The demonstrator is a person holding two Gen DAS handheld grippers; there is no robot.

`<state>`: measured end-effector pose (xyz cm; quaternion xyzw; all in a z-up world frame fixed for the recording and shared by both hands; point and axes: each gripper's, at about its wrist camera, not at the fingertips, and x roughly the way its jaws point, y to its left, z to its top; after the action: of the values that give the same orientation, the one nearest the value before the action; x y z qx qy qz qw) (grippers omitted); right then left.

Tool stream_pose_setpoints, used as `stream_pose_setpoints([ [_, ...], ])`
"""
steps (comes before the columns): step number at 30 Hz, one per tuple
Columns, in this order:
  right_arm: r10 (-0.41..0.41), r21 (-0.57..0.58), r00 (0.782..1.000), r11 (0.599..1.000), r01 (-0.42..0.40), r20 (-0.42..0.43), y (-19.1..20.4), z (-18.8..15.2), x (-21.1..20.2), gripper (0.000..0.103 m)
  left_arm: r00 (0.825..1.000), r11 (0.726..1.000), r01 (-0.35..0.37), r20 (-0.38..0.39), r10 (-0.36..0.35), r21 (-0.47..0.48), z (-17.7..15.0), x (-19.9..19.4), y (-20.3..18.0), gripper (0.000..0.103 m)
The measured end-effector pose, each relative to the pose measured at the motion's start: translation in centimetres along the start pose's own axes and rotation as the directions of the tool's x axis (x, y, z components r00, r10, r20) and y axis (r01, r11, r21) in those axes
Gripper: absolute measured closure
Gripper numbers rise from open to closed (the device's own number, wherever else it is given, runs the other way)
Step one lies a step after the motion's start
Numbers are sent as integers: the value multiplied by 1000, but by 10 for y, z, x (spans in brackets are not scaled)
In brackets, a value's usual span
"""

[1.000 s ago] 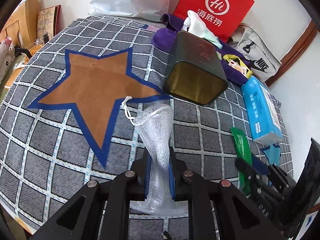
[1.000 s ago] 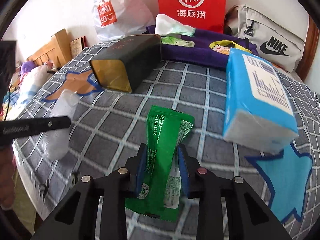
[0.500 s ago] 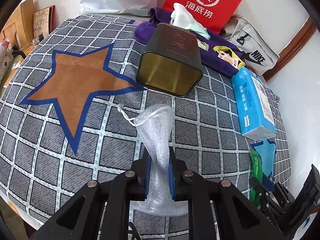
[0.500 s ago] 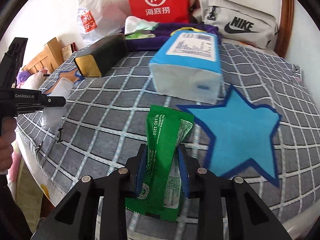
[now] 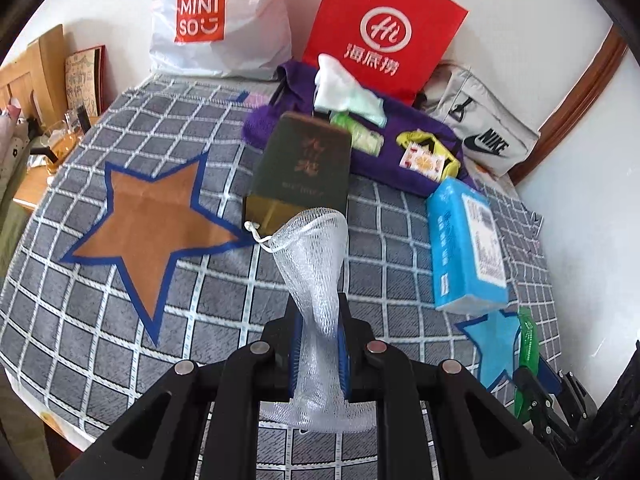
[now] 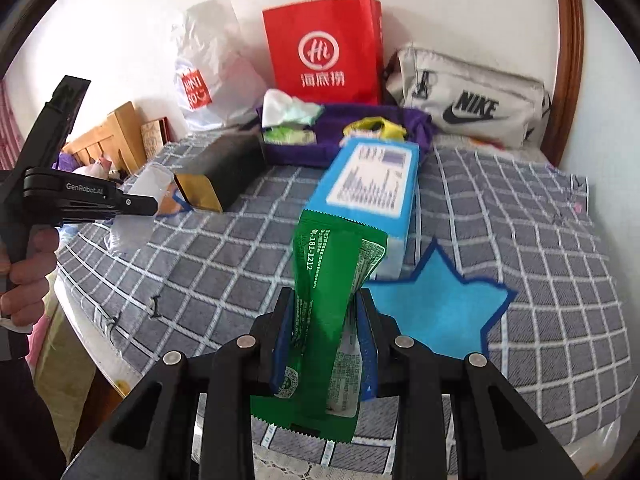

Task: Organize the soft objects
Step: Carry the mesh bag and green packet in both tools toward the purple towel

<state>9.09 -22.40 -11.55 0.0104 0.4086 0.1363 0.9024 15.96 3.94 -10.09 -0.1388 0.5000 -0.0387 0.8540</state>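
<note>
L to R. Brown star (image 5: pixel 152 220) at 9 o'clock on the checked bed (image 5: pixel 100 344), nothing on it. Left gripper (image 5: pixel 320 344): jaws clenched on a white mesh drawstring pouch (image 5: pixel 312 256), held up off the bed approx. centre frame; pouch is limp, see-thru, mouth flared, cord dangling at its 9 o'clock. Dark tin box (image 5: pixel 304 164) on its side at 12 o'clock, just behind the pouch. Blue tissue pack (image 5: pixel 464 240) at 3 o'clock. Right gripper (image 6: pixel 324 340): jaws grasping a green snack packet (image 6: pixel 332 276), crinkled and pinched mid-body, lifted clear. Blue star (image 6: pixel 436 312) just beside it at 3 o'clock, bare. Progress, by my read: both items picked, none placed yet; purple tray (image 6: pixel 344 132) at 12 o'clock already holds soft bits. Drop-offs left.
</note>
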Motion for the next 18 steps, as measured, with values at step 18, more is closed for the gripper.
stream_pose_setpoints([
  [18, -2, -18, 996, 1000, 3, 92, -3, 71, -12, 73, 998, 1000, 13, 68, -14, 13, 53, -21, -12, 88],
])
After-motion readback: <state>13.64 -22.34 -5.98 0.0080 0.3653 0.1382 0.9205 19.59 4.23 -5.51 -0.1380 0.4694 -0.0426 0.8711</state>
